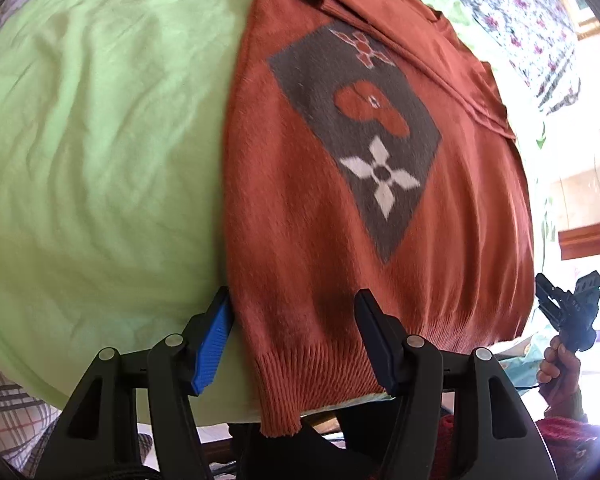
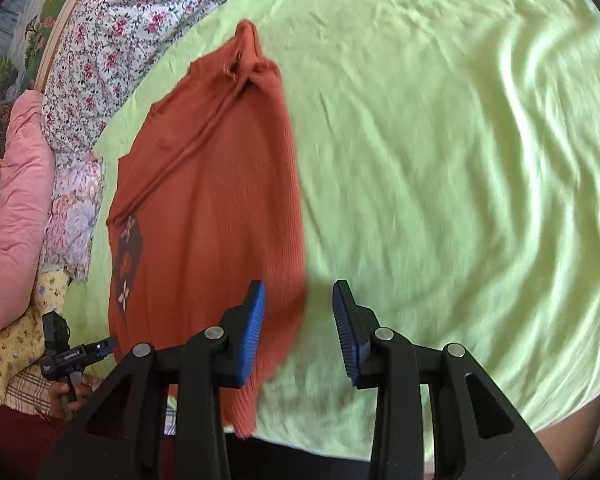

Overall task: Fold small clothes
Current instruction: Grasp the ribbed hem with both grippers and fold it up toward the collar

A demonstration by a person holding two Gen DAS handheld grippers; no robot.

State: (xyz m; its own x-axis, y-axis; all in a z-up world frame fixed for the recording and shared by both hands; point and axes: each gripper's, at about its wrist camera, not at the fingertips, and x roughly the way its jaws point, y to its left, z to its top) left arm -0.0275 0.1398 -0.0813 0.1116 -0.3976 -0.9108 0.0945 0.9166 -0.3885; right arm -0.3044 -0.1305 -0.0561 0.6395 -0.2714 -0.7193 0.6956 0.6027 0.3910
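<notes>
A rust-orange knitted sweater (image 1: 320,208) with a grey diamond panel of flower shapes lies flat on the light green bed sheet (image 1: 100,152). Its ribbed hem is nearest me and hangs slightly past the bed edge. My left gripper (image 1: 296,336) is open just above the hem's left part, and the cloth passes between its fingers without being pinched. In the right wrist view the sweater (image 2: 212,208) has a sleeve folded across it. My right gripper (image 2: 300,328) is open over the sweater's right edge near the hem. Each gripper also shows in the other's view: the right gripper (image 1: 548,292) and the left gripper (image 2: 104,347).
Floral pillows (image 2: 112,32) and a pink quilt (image 2: 16,200) lie past the sweater's far side. Wide wrinkled green sheet (image 2: 460,160) spreads to the right. A plaid cloth (image 1: 8,408) hangs by the near bed edge. A hand (image 1: 560,368) grips the right tool.
</notes>
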